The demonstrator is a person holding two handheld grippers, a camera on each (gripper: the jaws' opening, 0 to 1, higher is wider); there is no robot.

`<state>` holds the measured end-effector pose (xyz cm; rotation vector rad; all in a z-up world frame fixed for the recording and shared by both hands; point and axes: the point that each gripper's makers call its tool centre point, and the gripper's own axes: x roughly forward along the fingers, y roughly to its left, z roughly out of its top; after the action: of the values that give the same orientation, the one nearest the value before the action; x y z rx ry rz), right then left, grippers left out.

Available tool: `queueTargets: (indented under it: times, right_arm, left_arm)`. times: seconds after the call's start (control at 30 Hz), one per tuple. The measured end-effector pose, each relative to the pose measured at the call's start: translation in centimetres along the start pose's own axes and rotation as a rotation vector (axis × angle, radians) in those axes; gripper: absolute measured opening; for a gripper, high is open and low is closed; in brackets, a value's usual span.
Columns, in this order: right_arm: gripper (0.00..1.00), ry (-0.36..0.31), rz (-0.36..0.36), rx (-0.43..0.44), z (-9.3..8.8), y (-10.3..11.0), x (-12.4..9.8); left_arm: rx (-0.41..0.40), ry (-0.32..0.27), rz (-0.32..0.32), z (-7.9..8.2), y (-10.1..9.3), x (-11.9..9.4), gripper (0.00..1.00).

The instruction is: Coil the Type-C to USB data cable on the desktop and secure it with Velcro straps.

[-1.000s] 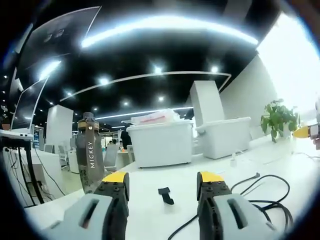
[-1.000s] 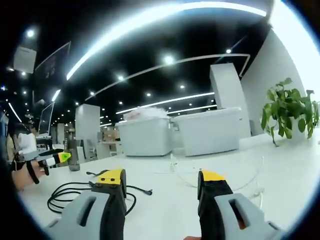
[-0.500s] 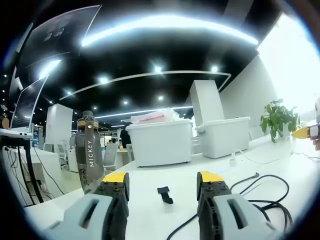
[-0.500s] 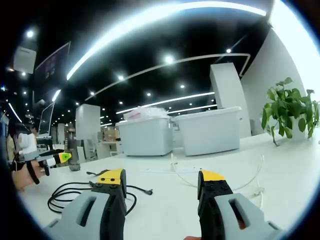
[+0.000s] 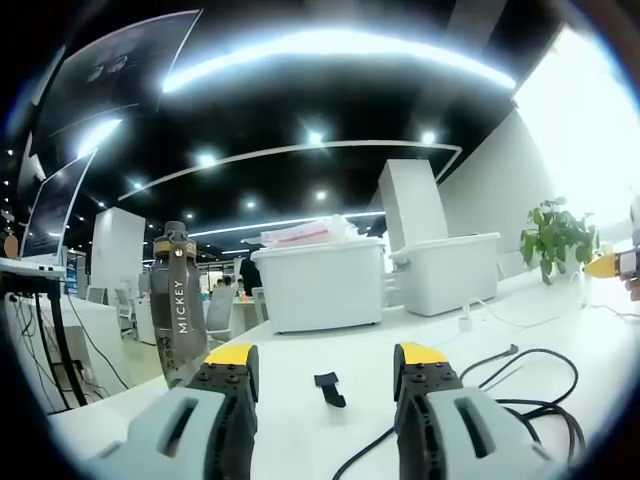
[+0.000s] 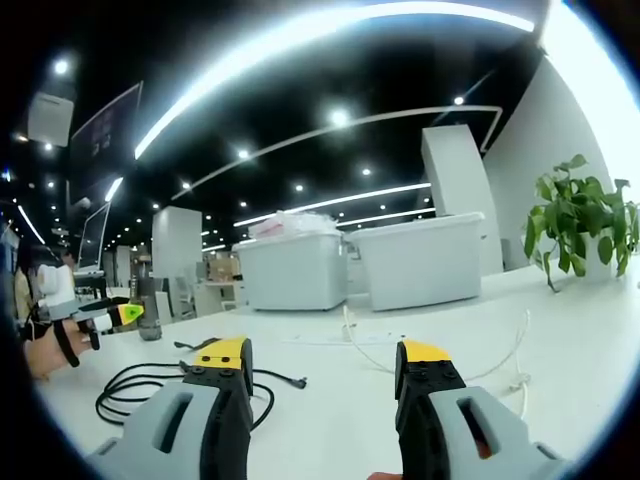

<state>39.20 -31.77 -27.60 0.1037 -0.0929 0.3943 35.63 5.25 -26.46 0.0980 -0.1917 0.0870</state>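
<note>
A loose black data cable [image 5: 530, 400] lies in loops on the white desktop [image 5: 300, 420], just right of my left gripper [image 5: 325, 365], which stands open with nothing between its jaws. A small black Velcro strap [image 5: 328, 389] lies on the desk ahead, between those jaws. In the right gripper view the same cable [image 6: 150, 385] sprawls at the left, and my right gripper [image 6: 325, 360] is open and empty over the desk [image 6: 330, 420]. The left gripper [image 6: 118, 315] enters at the far left, held in a hand [image 6: 45, 350]. A yellow tip of the right gripper [image 5: 605, 264] pokes in at the right edge.
A dark bottle marked MICKEY [image 5: 178, 315] stands at the left of the desk. Two white storage bins [image 5: 320, 285] [image 5: 448, 272] sit at the back, a potted plant [image 6: 580, 225] at the right. A white cable [image 6: 440, 360] trails across the desk's right side.
</note>
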Motion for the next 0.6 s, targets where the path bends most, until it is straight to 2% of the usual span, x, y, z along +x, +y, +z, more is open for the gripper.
queueTargets:
  times: [0.6]
  right_arm:
    - [0.56, 0.016, 0.004, -0.011, -0.54, 0.0, 0.23]
  left_arm:
    - [-0.003, 0.005, -0.002, -0.02, -0.15, -0.03, 0.55]
